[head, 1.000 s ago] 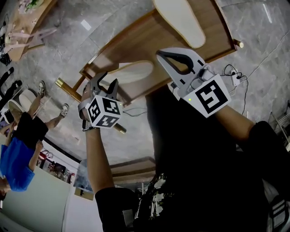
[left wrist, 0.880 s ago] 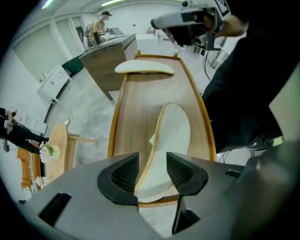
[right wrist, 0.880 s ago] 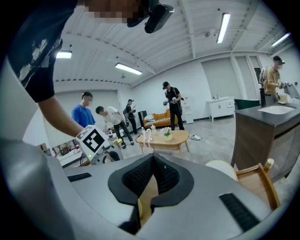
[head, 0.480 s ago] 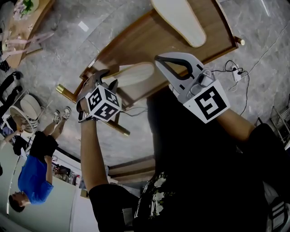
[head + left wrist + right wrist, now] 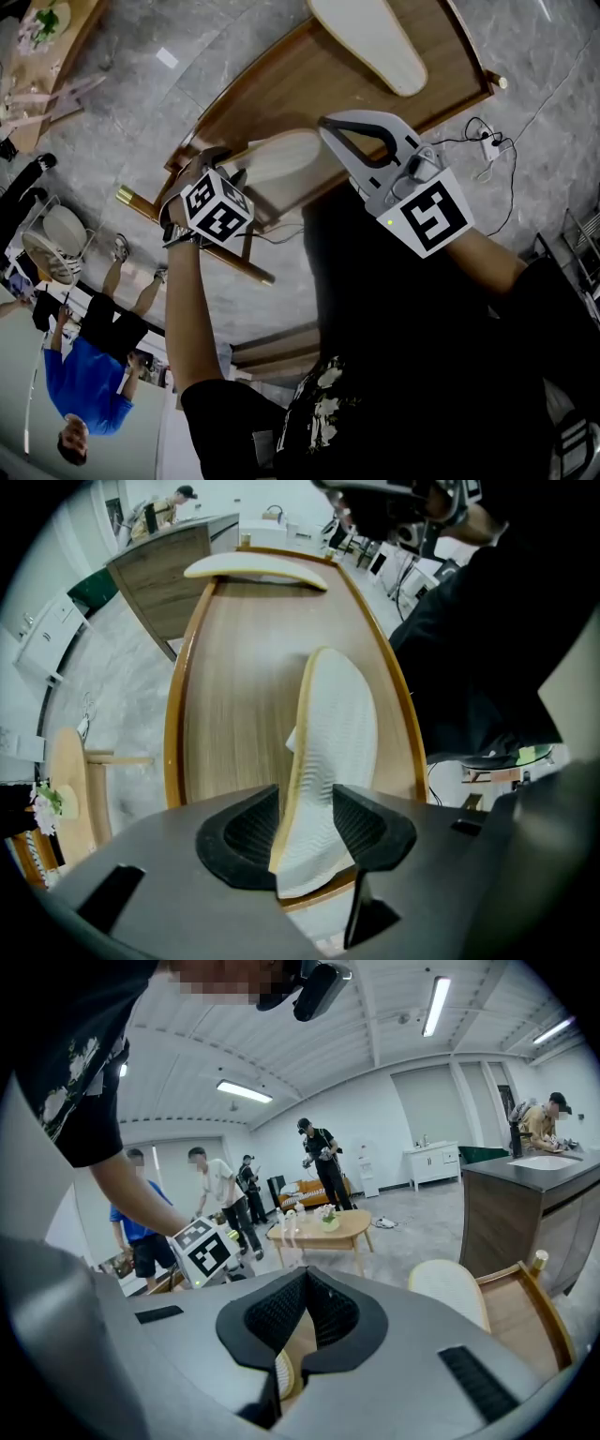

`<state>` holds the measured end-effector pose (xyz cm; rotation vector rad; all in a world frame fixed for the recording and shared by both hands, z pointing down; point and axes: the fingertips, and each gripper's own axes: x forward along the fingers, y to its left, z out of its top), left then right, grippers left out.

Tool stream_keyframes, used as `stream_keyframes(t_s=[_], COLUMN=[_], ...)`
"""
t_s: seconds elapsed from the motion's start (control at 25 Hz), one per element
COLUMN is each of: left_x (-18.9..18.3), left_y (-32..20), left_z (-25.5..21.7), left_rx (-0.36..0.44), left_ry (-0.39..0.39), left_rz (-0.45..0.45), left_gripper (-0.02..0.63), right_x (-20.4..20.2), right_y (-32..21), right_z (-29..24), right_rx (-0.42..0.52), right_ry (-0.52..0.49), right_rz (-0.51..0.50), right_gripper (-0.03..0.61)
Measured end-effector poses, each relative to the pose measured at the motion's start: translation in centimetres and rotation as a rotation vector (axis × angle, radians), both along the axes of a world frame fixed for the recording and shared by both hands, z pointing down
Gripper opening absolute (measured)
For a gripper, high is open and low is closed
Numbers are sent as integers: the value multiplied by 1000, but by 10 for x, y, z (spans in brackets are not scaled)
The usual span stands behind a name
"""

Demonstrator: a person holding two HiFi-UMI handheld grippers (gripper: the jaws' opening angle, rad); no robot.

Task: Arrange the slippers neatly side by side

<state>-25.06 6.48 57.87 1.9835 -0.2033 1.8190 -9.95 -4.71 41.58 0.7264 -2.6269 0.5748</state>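
Over the 7 o'clock end of the wooden desk (image 5: pixel 300 84), the left tongs (image 5: pixel 305 822) are clamped on one end of a pale slipper (image 5: pixel 333 733). It is held on its edge, with its ribbed white face turned to 3 o'clock and its free end pointing to 12 o'clock in the left gripper view. A second slipper (image 5: pixel 255 566) lies crosswise at the desk's far end, well apart. The right tongs (image 5: pixel 307 1283) are pressed together on nothing. In the head view they hover just beside the held slipper, at its 3 o'clock end.
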Motion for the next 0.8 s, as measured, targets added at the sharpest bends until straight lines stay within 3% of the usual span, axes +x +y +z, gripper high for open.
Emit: stream_keyframes(t_s=[0.36,0.6,0.8], left_x=[3,12,23], left_y=[4,13,15], left_z=[-11,-29,-45], left_rx=[31,52,78], left_ry=[-10,-6,1], left_rz=[49,6,-83], left_gripper=[104,57,40], right_x=[-6,-5,-6], right_y=[0,1,-2], right_z=[-6,-15,-28], right_rx=[6,21,40], right_ry=[-13,-35,-60], right_rz=[4,-12,-49], right_gripper=[-2,-2,-2])
